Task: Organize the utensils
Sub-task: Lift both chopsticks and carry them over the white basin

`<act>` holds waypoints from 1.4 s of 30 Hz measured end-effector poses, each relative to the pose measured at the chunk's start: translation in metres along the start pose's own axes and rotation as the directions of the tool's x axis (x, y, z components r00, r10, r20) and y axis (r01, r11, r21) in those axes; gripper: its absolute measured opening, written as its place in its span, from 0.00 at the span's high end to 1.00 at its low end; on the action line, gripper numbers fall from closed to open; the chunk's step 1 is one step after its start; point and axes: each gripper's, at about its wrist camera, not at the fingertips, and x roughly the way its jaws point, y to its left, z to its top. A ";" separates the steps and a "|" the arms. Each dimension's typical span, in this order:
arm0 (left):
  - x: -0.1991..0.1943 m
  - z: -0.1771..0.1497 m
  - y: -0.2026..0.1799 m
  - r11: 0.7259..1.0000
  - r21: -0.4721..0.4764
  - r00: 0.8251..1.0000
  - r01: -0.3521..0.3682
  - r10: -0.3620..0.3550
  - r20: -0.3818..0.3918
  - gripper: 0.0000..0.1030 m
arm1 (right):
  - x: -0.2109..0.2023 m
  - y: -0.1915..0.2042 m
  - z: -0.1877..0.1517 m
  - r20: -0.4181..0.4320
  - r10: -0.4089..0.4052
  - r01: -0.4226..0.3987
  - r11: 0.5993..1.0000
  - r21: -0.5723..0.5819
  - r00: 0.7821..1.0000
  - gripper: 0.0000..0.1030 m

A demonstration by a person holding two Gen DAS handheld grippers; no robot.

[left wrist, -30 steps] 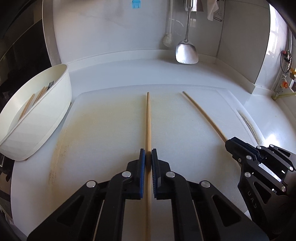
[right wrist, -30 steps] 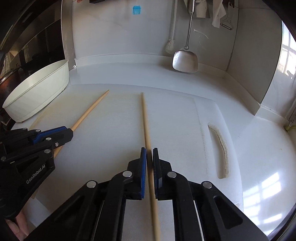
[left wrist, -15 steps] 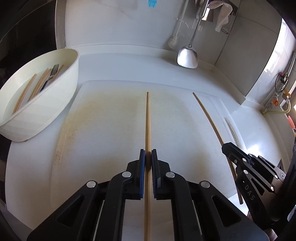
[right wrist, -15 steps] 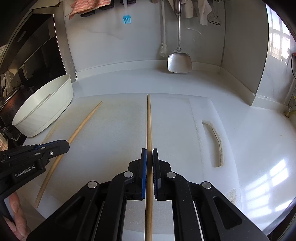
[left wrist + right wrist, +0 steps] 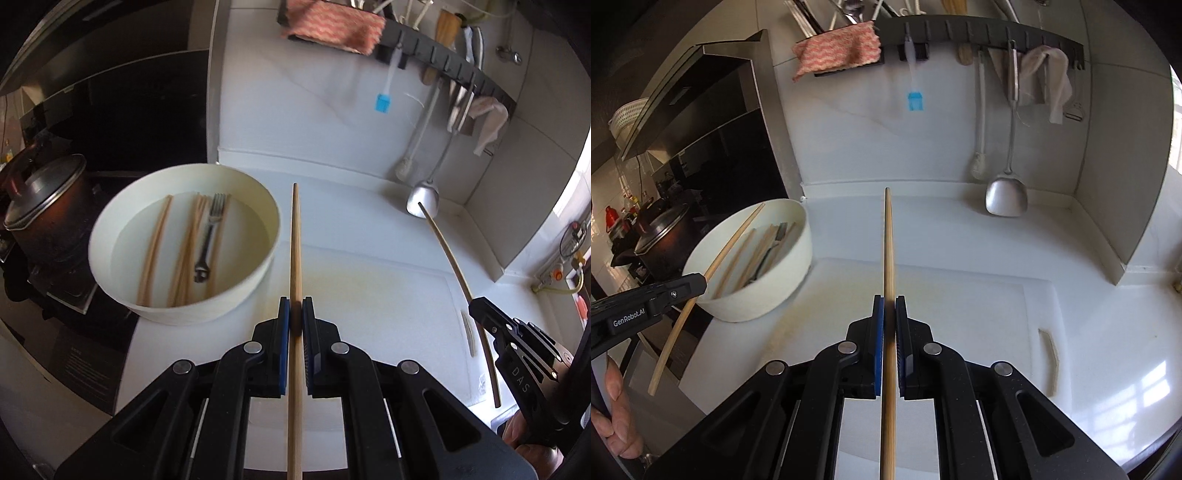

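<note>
My left gripper (image 5: 295,312) is shut on a long wooden chopstick (image 5: 295,243) that juts forward, held in the air just right of the white bowl (image 5: 236,299). Several chopsticks (image 5: 155,243) and a metal fork (image 5: 210,236) lie in that bowl. My right gripper (image 5: 889,310) is shut on a second wooden chopstick (image 5: 888,240), lifted above the white cutting board (image 5: 979,306). The left wrist view shows the right gripper (image 5: 480,308) at the right edge with its chopstick (image 5: 448,251). The right wrist view shows the left gripper (image 5: 698,282) at the left, its chopstick (image 5: 735,236) crossing in front of the bowl (image 5: 783,291).
A lidded pot (image 5: 48,206) stands on the stove left of the bowl. A steel spatula (image 5: 1006,195), a blue brush (image 5: 915,100) and cloths (image 5: 836,48) hang from the wall rack (image 5: 979,31) at the back. The board has a handle slot (image 5: 1049,360) on its right side.
Both grippers have risen off the cutting board with their chopsticks. The left one has swung left toward the bowl, which now shows its inside.
</note>
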 end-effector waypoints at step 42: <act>0.155 0.085 0.190 0.989 -0.046 0.957 -0.142 0.125 -0.263 0.92 | 0.259 0.197 0.075 -0.380 0.153 -0.148 0.988 0.042 0.912 0.94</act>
